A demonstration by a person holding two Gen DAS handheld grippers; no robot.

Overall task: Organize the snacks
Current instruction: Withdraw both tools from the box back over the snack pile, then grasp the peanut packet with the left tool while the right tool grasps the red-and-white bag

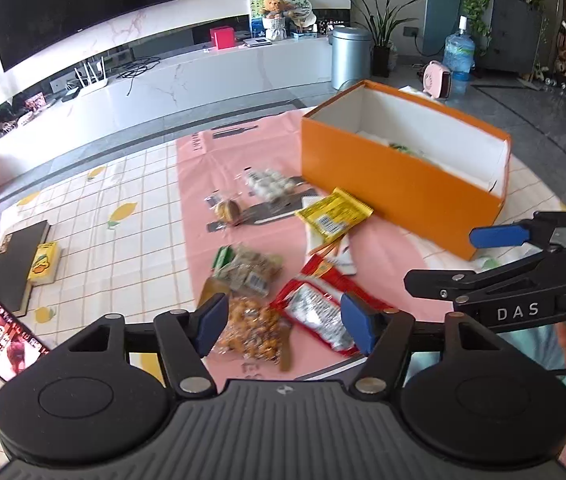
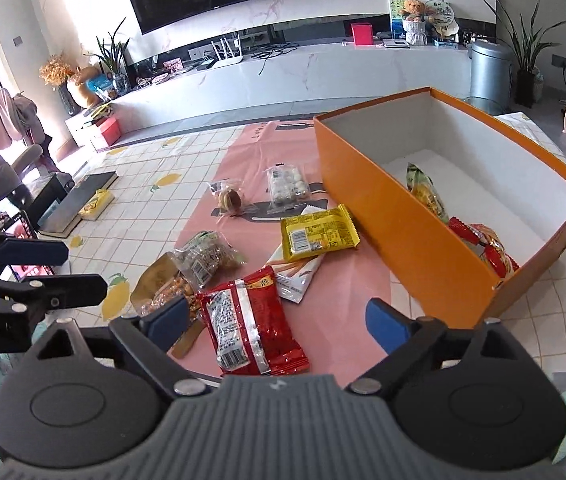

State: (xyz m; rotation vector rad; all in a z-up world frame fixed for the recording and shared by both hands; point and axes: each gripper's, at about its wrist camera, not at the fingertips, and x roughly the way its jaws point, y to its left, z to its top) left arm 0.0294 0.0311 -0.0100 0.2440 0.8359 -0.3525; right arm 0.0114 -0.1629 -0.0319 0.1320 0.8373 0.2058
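Both grippers, left (image 1: 279, 326) and right (image 2: 279, 320), gape wide, empty (snacks below); red packet (image 2: 249, 322) lies beside orange box (image 2: 403, 236).

loose snack packets (image 2: 253, 320) beside open orange box (image 2: 403, 240) (partly filled).

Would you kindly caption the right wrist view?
Open right gripper above a red snack packet, beside the orange box.

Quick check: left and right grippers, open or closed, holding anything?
Left gripper: open, empty, above the snack packets.
Right gripper: open, empty, over the red packet.
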